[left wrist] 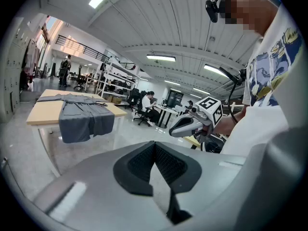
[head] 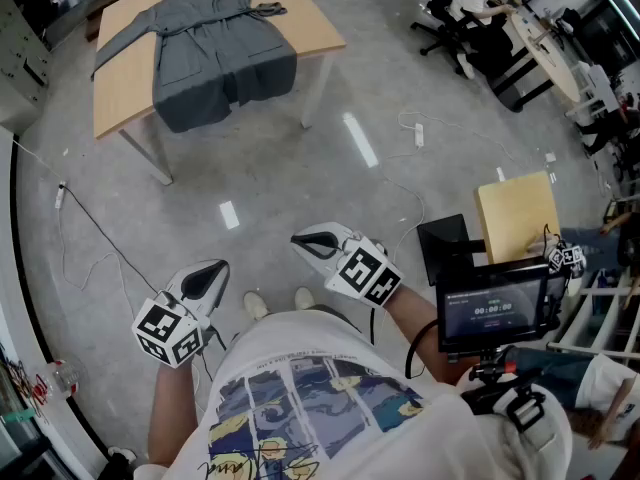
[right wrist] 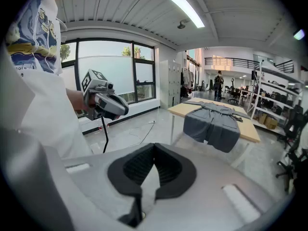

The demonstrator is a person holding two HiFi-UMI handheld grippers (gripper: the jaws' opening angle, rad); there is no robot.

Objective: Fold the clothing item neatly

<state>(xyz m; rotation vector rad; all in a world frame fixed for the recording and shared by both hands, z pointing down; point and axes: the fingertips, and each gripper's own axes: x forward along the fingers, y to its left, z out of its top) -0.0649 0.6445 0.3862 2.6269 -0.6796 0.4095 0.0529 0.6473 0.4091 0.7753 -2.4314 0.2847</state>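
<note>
Claws: left claw [head: 214, 272] and right claw [head: 303, 241] are both sitting pressed together, pinching nothing.
Clothing: grey garment [head: 215, 53] is lying unfolded on the surface [head: 118, 93] at 11 o'clock, well apart from both.
Progress: nothing is showing folded; all folding is waiting.

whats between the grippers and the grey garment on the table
Only bare grey floor, as the head view shows. The left gripper and right gripper are held short of the table where the grey garment lies.

Grey cloth garment [head: 222, 48]: one
Light wooden table [head: 122, 93]: one
Grey two-jaw grippers: two, the left gripper [head: 212, 273] and the right gripper [head: 306, 241]
</note>
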